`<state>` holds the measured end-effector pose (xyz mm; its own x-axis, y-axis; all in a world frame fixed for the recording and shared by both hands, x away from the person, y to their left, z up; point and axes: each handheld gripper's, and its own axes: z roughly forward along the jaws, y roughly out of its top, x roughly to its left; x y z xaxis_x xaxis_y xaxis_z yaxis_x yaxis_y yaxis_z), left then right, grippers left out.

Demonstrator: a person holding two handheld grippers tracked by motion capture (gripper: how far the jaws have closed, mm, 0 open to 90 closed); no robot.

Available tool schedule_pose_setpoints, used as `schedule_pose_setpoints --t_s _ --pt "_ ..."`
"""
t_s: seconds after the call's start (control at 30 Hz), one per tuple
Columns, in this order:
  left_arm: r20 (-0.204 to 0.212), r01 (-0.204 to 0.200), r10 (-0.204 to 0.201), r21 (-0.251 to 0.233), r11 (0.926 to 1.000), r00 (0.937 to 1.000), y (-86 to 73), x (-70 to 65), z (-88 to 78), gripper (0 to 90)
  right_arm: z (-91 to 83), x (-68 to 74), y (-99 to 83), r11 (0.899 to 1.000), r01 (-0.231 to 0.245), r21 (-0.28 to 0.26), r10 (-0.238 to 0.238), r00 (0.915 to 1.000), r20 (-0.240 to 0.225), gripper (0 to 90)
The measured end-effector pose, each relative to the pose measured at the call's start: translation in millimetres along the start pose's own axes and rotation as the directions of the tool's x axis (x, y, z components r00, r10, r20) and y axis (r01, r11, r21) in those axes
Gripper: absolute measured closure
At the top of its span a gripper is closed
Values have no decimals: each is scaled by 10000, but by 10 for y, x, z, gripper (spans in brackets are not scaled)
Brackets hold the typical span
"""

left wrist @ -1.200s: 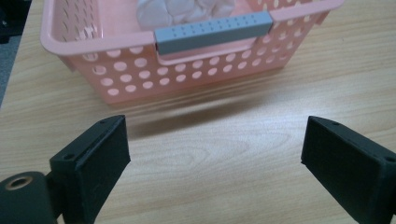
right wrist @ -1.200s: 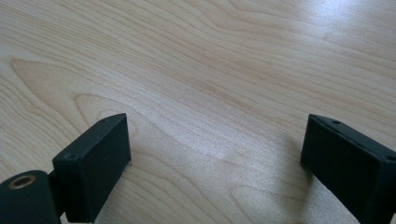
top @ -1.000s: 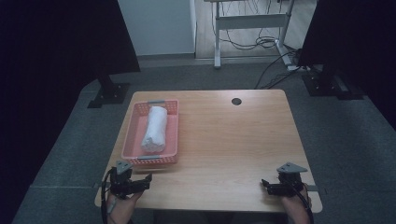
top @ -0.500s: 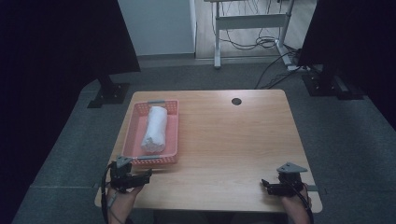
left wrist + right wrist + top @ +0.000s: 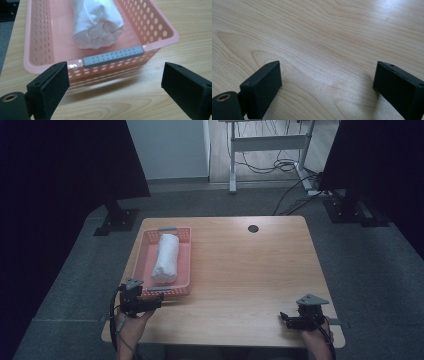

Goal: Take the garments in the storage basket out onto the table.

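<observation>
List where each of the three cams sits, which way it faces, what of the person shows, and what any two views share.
High view: above the person's side, facing forward and down on the table; both hands, left gripper, right gripper.
Left gripper view: rides the left gripper, looks past its open fingers at the pink basket holding a rolled white towel.
Right gripper view: rides the right gripper, open fingers over bare wood.
Shared: basket and towel, in the high and left gripper views.
</observation>
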<state>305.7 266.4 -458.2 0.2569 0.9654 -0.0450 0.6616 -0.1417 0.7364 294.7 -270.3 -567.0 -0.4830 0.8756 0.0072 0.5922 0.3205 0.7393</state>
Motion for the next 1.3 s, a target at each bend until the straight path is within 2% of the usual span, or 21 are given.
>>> schedule_pose_setpoints --t_s 0.37,0.7,1.3 --pt "-8 12 -12 -45 10000 10000 197 36 116 73 0 0 0 10000 1 2 -1 10000 0 75" --pt "-34 -91 91 -109 9999 10000 351 0 223 73 0 0 0 10000 2 2 -2 10000 0 75" --pt "-346 -203 194 -270 9994 9992 515 -18 285 72 2 -1 2 10000 -2 0 2 10000 -5 74"
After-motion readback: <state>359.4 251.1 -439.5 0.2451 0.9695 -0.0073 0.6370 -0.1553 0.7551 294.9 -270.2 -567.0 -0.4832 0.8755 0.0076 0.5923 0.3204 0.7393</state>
